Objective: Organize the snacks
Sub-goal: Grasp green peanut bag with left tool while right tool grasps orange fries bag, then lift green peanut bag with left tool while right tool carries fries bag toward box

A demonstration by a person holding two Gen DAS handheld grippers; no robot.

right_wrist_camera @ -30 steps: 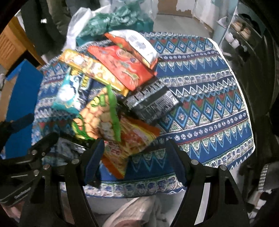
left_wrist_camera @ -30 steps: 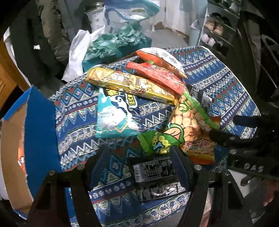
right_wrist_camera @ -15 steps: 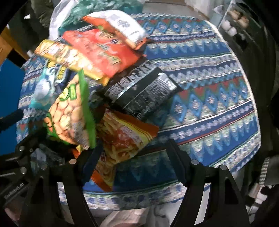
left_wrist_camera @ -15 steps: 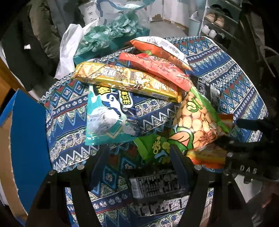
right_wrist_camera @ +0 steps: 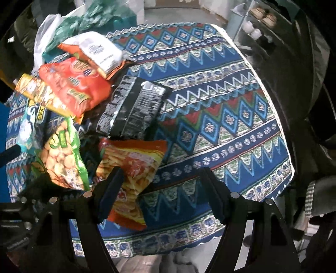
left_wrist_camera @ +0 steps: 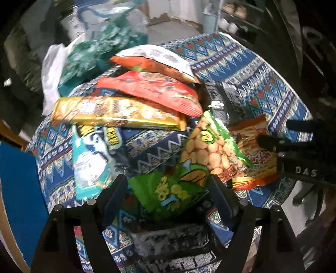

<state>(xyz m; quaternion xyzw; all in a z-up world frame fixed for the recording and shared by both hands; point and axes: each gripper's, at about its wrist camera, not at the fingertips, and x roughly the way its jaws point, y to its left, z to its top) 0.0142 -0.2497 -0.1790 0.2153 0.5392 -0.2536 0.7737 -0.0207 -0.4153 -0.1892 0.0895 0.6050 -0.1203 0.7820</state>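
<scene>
Several snack bags lie heaped on a round table under a patterned blue cloth (right_wrist_camera: 231, 105). My left gripper (left_wrist_camera: 168, 201) hangs over a small green bag (left_wrist_camera: 168, 193) and a black packet (left_wrist_camera: 174, 241). Its jaws are opening and no pad presses on either. Beyond lie a green peanut bag (left_wrist_camera: 210, 151), a teal bag (left_wrist_camera: 90, 157), a long yellow pack (left_wrist_camera: 117, 113) and a red bag (left_wrist_camera: 155, 90). My right gripper (right_wrist_camera: 161, 197) stands open, its left finger over an orange stick-snack bag (right_wrist_camera: 134, 166). A second black packet (right_wrist_camera: 134, 109) lies just past that.
A blue cardboard box (left_wrist_camera: 16, 189) stands open at the table's left. A teal-and-white plastic bag (left_wrist_camera: 90, 52) sits behind the pile. Shelves with shoes (right_wrist_camera: 260, 19) stand at the back right. The cloth's right half carries no snacks. The table edge runs close below my right gripper.
Both grippers have come lower and further in over the pile, so the bags look larger. The left jaws stand a little wider. No bag has been picked up or shifted.
</scene>
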